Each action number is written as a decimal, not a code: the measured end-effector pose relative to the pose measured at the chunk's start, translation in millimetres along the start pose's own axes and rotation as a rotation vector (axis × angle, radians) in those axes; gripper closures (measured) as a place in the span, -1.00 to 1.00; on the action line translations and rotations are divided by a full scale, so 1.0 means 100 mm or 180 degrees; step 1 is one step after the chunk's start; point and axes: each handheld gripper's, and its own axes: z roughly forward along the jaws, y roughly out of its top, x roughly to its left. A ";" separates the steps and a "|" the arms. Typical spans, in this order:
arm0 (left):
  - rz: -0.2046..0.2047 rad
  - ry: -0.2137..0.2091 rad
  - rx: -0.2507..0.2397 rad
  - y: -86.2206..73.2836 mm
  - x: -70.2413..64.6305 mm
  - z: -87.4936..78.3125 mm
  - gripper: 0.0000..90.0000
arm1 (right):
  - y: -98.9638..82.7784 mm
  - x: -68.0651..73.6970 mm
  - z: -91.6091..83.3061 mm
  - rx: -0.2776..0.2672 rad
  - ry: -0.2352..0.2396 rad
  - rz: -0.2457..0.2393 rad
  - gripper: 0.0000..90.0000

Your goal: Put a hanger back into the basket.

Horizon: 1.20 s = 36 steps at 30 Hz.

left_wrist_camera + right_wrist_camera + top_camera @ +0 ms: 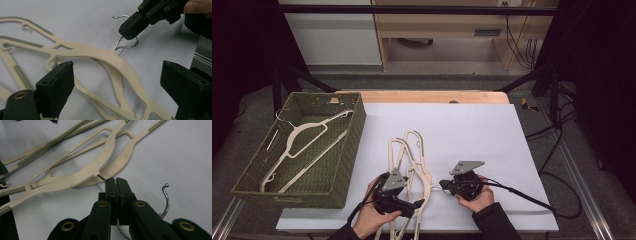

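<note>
Cream plastic clothes hangers with thin metal hooks lie in a pile on the white-covered table, near edge, centre. Right gripper has its jaws clamped together on the wire hook of the top hanger, just right of the pile. Left gripper hovers over the pile's left side, jaws wide apart, hanger body between them but untouched. Green woven basket at left holds one more cream hanger.
</note>
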 end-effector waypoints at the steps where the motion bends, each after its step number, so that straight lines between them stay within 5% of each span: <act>1: -0.0006 -0.0004 0.0035 0.01 -0.02 0.04 -0.72 | 0.00 0.00 -0.01 0.0003 0.0018 -0.0027 0.98; 11: -0.0075 0.0038 0.0371 0.03 -0.16 0.35 -0.52 | 0.07 0.04 -0.09 -0.0036 0.0011 -0.0127 0.98; 15: -0.0130 0.0036 0.0437 0.03 -0.16 0.40 -0.24 | 0.10 0.07 -0.11 -0.0053 -0.0030 -0.0140 0.98; 22: -0.0188 0.0059 0.0487 0.02 -0.18 0.43 0.23 | 0.13 0.10 -0.17 -0.0080 -0.0040 -0.0197 0.98; 32: -0.0367 0.0060 0.0419 0.03 -0.19 0.37 0.38 | 0.14 0.12 -0.21 -0.0160 -0.0044 -0.0238 0.96; 36: -0.0424 0.0139 0.0360 0.04 -0.18 0.30 0.51 | 0.17 0.11 -0.34 -0.0370 0.0083 -0.0271 0.68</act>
